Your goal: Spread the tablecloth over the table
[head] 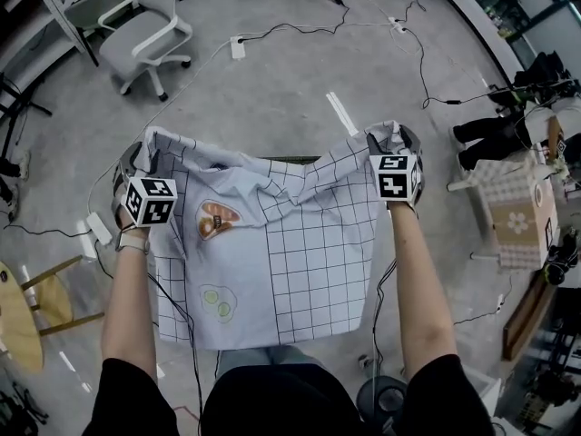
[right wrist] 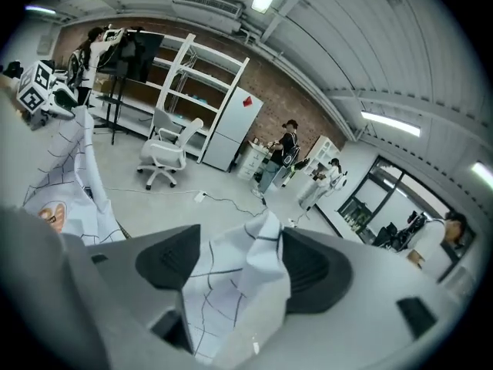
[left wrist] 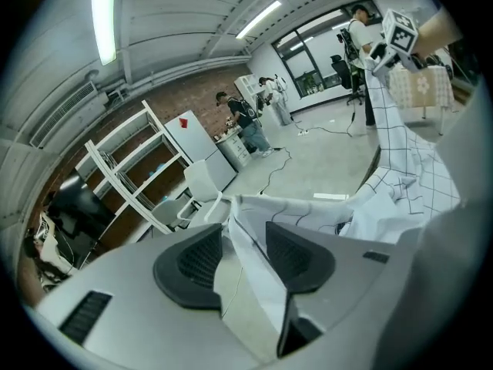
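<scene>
Pale checked tablecloth (head: pixel 272 262) is hanging between my two claws; left claw (left wrist: pixel 245 253) and right claw (right wrist: pixel 235 264) are both standing parted, corners lying loosely inside.

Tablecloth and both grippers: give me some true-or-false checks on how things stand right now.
1. The tablecloth is plain, with no pattern. False: it has a dark grid and food prints.
2. The left gripper and the right gripper are at opposite ends of the cloth's far edge. True.
3. Cloth lies between the right gripper's jaws. True.
4. The left gripper's jaws are shut on nothing. False: they stand apart with cloth between them.
5. A white office chair stands beyond the table. True.
</scene>
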A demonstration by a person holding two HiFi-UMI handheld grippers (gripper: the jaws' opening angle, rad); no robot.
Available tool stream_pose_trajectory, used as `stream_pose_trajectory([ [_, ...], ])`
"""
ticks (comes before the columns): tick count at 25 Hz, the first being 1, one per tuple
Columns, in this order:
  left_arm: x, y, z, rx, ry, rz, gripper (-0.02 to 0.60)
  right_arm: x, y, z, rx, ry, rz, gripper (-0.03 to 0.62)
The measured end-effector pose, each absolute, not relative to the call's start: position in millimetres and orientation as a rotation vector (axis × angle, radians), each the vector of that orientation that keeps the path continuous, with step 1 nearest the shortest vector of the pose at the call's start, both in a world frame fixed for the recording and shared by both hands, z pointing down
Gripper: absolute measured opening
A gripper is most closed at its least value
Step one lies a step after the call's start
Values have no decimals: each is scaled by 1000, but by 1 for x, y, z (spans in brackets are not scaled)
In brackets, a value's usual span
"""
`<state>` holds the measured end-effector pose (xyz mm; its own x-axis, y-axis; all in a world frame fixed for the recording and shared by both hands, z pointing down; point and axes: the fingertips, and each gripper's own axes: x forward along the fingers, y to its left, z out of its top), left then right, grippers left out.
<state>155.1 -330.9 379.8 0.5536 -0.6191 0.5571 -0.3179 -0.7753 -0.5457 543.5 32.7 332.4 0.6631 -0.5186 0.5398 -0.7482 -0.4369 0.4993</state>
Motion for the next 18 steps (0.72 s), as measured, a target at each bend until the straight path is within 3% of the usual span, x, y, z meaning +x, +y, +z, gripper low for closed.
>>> stream_pose_trajectory([
  [2, 154, -335, 380, -2416, 766, -1077, 205, 544, 28, 332, 2156, -991, 379, 373],
  [5, 154, -339, 381, -2421, 759, -1079, 249, 545, 19, 323, 2183, -1012, 330, 428],
  [18, 126, -305, 402, -2418, 709, -1155, 278, 510, 30, 338, 2128, -1054, 362, 431],
])
